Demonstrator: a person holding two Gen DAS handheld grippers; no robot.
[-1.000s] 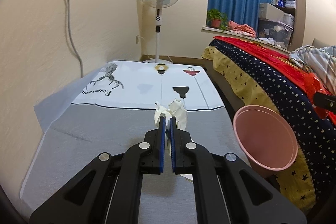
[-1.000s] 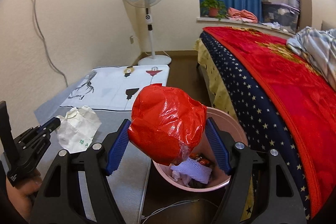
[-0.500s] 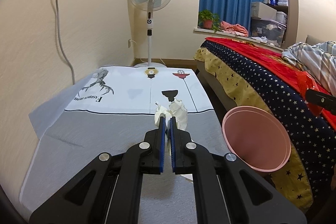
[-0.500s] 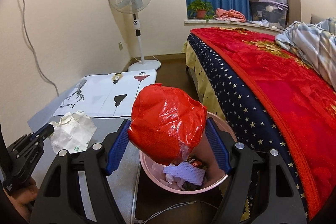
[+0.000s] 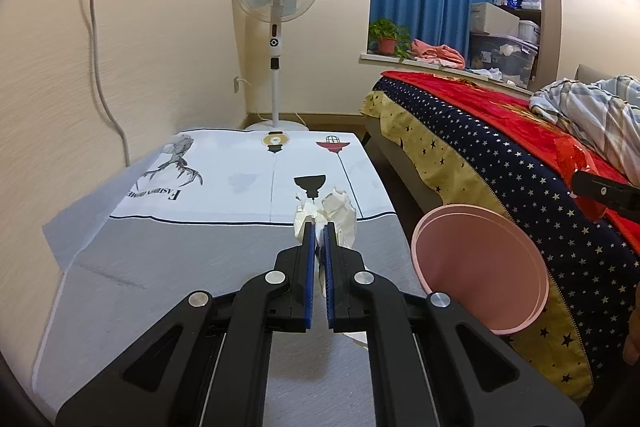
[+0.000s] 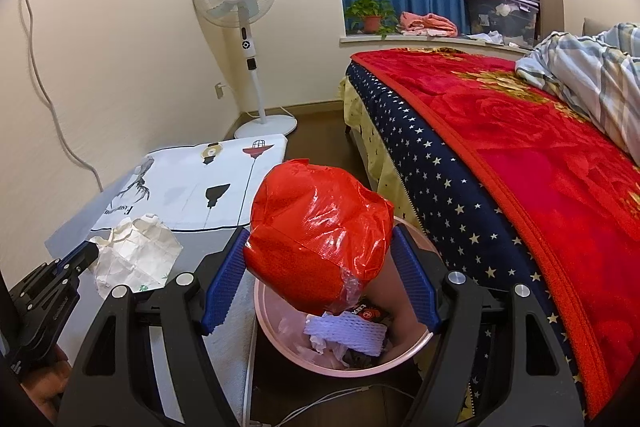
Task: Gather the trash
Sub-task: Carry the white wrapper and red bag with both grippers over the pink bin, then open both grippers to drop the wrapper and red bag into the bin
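Above the pink bin [image 6: 280, 323], the right gripper [image 6: 320, 267] clamps a red plastic bag [image 6: 316, 239]; the left gripper [image 5: 318, 227] pinches crumpled white paper [image 5: 340, 215], seemingly lifted off the worktop [image 5: 160, 267].

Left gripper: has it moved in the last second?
Yes. The left gripper, shut on the crumpled paper, has drifted right, closer to the pink bin.

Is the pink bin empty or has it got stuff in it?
Got stuff: the pink bin holds white foam netting and crumpled wrappers.
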